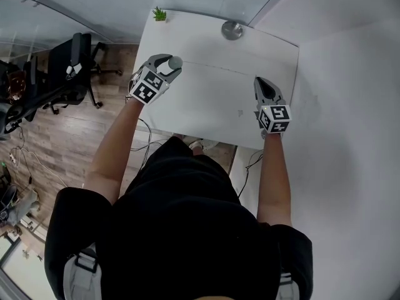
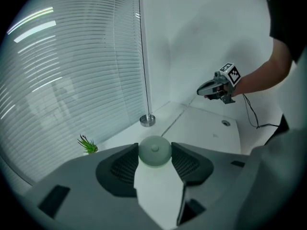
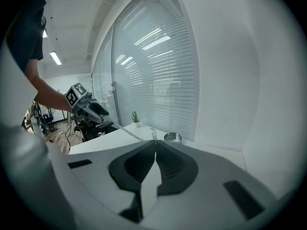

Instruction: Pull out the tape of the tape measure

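A round pale green tape measure [image 2: 155, 151] sits between the pads of my left gripper [image 2: 154, 158], which is shut on it. No tape shows outside the case. In the head view the left gripper [image 1: 169, 64] holds the tape measure [image 1: 176, 62] above the left part of the white table [image 1: 212, 99]. My right gripper [image 1: 259, 82] hovers over the table's right side with its jaws shut and nothing visible between them [image 3: 154, 146]. The two grippers are well apart. The left gripper [image 3: 98, 111] appears at the left of the right gripper view.
A round metal disc [image 1: 232, 30] stands at the table's far edge and a small green plant [image 1: 160, 14] at its far left corner. A seam crosses the tabletop. Glass with blinds and a white wall close the far side. Office chairs [image 1: 75, 61] stand on the floor to the left.
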Motion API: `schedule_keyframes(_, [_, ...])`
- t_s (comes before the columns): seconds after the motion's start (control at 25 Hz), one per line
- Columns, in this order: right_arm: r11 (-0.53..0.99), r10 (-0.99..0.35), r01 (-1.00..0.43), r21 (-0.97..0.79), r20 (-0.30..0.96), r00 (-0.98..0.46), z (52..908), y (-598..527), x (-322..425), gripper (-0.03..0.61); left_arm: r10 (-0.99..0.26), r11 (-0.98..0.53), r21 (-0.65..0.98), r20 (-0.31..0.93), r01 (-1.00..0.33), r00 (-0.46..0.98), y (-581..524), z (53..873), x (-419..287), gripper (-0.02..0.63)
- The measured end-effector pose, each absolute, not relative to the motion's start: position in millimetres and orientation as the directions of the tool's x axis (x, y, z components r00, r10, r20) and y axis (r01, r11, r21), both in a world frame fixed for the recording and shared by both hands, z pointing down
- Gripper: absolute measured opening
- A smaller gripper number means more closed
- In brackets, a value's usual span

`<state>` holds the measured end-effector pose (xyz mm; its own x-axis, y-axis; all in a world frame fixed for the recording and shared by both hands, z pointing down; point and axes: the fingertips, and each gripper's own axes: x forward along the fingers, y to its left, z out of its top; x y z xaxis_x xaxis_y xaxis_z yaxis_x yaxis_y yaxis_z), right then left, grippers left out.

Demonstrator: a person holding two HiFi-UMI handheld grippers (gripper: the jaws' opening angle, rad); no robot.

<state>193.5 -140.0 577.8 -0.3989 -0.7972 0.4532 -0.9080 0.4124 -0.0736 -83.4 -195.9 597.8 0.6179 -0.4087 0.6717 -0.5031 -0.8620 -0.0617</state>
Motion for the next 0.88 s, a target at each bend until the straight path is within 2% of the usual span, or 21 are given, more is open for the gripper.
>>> schedule_keyframes(0.6, [0.369,-0.784,-0.925,-0.085,0.505,-0.359,639,-186,188,0.011,-0.434,-0.802,0.022,0.665,-0.596,0.608,-243,664,-87,0.227])
schedule_keyframes(0.88, [0.297,-0.796,-0.941,-0.163,0.502,-0.338,668,-199,189,0.011,-0.426,-0.791,0.052,0.668,-0.609,0.610,-253,691,-80,0.227])
